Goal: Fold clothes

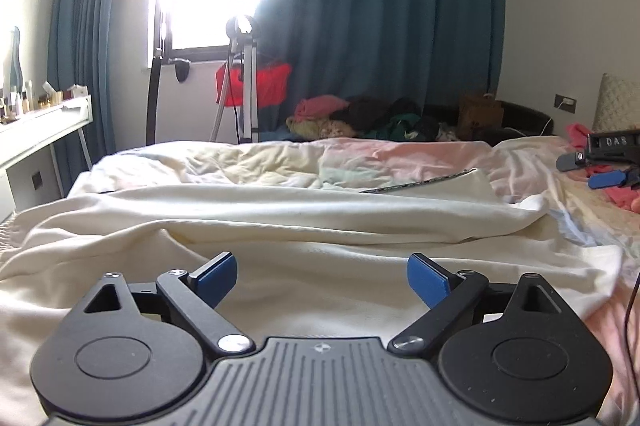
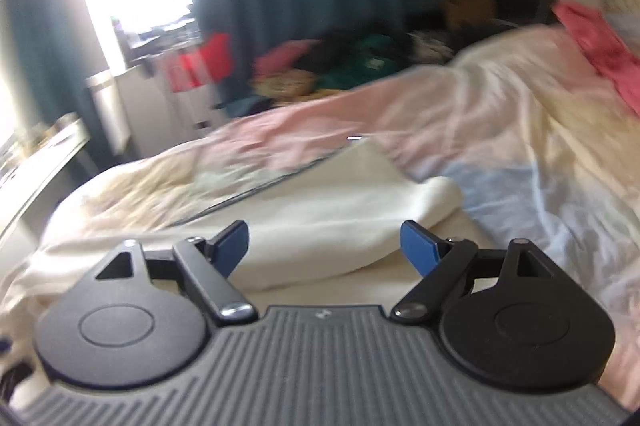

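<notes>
A cream-white garment [image 1: 304, 226] lies spread and creased on the bed, with a folded layer on top; it also shows in the right wrist view [image 2: 340, 210]. My left gripper [image 1: 322, 276] is open and empty, low over the garment's near part. My right gripper [image 2: 324, 240] is open and empty, just above the folded cream edge. The right gripper also shows in the left wrist view [image 1: 600, 166] at the far right, over a pink-red cloth [image 1: 618, 192]. The right wrist view is blurred.
The bed has a pastel quilt [image 1: 400, 154]. A pile of clothes [image 1: 372, 118] lies beyond the bed by teal curtains [image 1: 380, 6]. A tripod [image 1: 240, 82] stands by the window. A white dresser [image 1: 40, 130] is at left. Pink-red cloth [image 2: 596, 42] lies near the headboard.
</notes>
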Demonstrator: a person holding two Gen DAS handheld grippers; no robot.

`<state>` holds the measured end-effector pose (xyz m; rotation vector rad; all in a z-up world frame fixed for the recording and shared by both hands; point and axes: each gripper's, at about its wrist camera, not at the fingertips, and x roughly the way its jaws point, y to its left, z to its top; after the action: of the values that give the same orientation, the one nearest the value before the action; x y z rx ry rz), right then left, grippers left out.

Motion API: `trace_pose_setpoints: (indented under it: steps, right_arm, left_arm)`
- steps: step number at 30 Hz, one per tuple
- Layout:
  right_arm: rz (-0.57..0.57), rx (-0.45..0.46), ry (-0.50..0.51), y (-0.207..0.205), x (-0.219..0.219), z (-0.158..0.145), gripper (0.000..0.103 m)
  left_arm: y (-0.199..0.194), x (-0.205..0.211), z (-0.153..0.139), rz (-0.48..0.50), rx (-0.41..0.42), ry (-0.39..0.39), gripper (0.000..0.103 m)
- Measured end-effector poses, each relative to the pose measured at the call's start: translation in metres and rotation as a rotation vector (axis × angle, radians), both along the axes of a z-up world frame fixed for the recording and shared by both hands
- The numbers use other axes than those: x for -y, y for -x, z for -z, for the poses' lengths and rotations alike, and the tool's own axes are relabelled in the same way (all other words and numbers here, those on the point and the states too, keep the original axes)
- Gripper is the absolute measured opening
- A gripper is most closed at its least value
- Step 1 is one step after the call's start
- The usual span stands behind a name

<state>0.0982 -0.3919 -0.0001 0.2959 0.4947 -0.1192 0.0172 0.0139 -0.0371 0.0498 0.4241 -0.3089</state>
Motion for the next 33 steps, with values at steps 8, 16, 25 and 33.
trace_pose_setpoints:
  steps: [8, 16, 25, 33]
  right_arm:
    - [-0.092, -0.062, -0.081, 0.024, -0.038, 0.019, 0.084]
    - [-0.135, -0.108, -0.029, 0.02, -0.048, 0.046, 0.084]
    - [-0.105, -0.07, -0.047, 0.018, -0.032, 0.048, 0.084]
    - [0.126, -0.107, -0.212, 0.032, 0.02, 0.059, 0.084]
  left_arm:
    - [0.007, -0.041, 0.001, -0.12, -0.147, 0.106, 0.094]
    - [-0.022, -0.076, 0.013, -0.274, -0.254, 0.144, 0.094]
    - [-0.031, -0.08, 0.019, -0.292, -0.3, 0.172, 0.094]
    - [0.005, -0.181, -0.004, -0.572, -0.36, 0.346, 0.095]
